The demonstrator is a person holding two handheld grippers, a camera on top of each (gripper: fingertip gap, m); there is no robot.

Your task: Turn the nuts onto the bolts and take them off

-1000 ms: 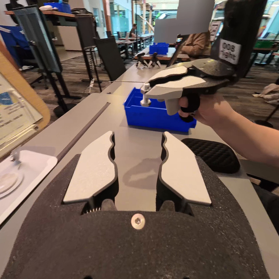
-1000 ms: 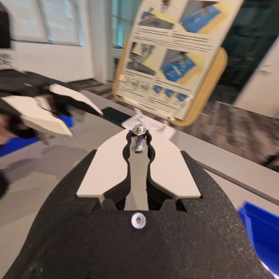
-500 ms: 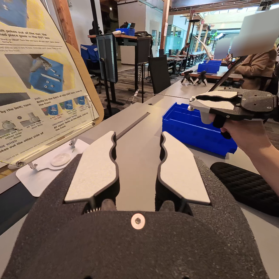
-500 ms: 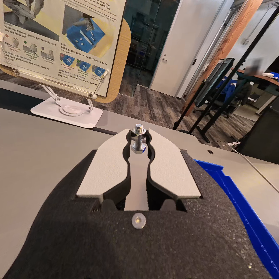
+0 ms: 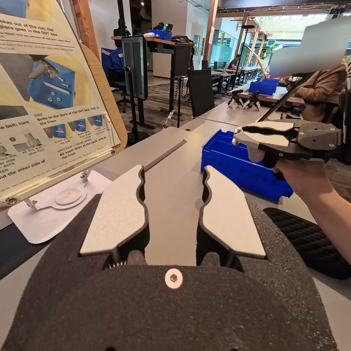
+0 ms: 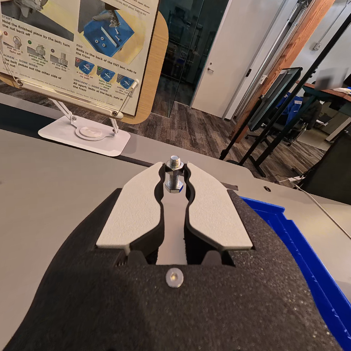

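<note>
Currently held: right gripper [image 6: 175,167] fingers pinch the nut [image 6: 175,169] on its bolt [image 6: 174,178].
Left gripper [image 5: 172,177]: fingers spread, empty.
Risk: a slack pinch could drop the piece.

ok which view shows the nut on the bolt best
The right wrist view: the nut sits close and sharp between the right gripper fingertips, the bolt hanging head-down below it. The left wrist view shows only a small, distant glint of the bolt's ends at that gripper's tips, above the blue bin.

Blue bin [image 5: 237,167], silver bolt [image 6: 173,180], grey table [image 5: 171,190], black dimpled mat [image 5: 311,243]
</note>
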